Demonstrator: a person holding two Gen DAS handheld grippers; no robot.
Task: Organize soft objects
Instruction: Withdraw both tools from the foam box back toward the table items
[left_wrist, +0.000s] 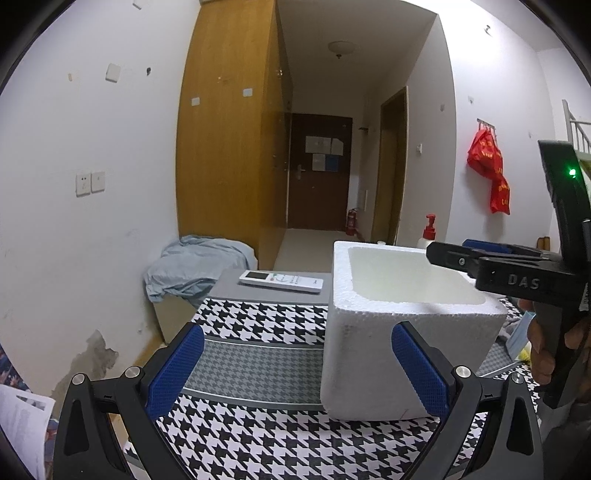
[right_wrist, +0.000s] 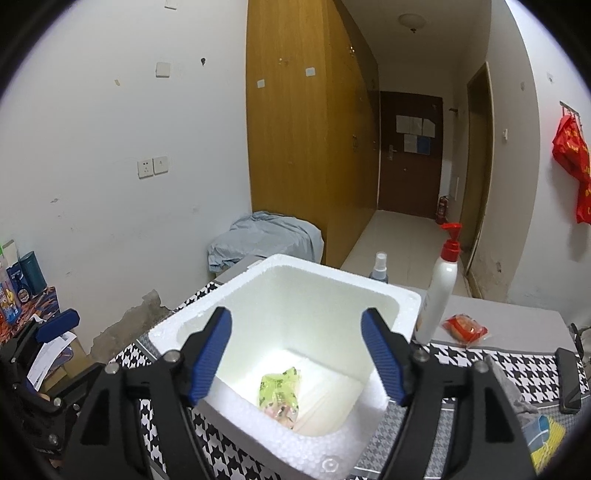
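A white foam box (right_wrist: 402, 306) stands on the houndstooth table; it also shows in the left wrist view (left_wrist: 406, 328). Inside it lies a green crinkly packet (right_wrist: 279, 393) on something white. My right gripper (right_wrist: 295, 358) is open and empty, held just above the box's opening. It also shows from the side in the left wrist view (left_wrist: 443, 254), over the box's far right rim. My left gripper (left_wrist: 295, 365) is open and empty, low over the table to the left of the box. A red packet (right_wrist: 464, 328) lies on the grey surface right of the box.
A white pump bottle (right_wrist: 437, 295) and a small spray bottle (right_wrist: 379, 267) stand behind the box. A remote control (left_wrist: 280, 281) lies at the table's far end. A black phone (right_wrist: 570, 380), grey cloth and a face mask (right_wrist: 543, 428) lie at right. Crumpled blue cloth (left_wrist: 195, 269) sits behind.
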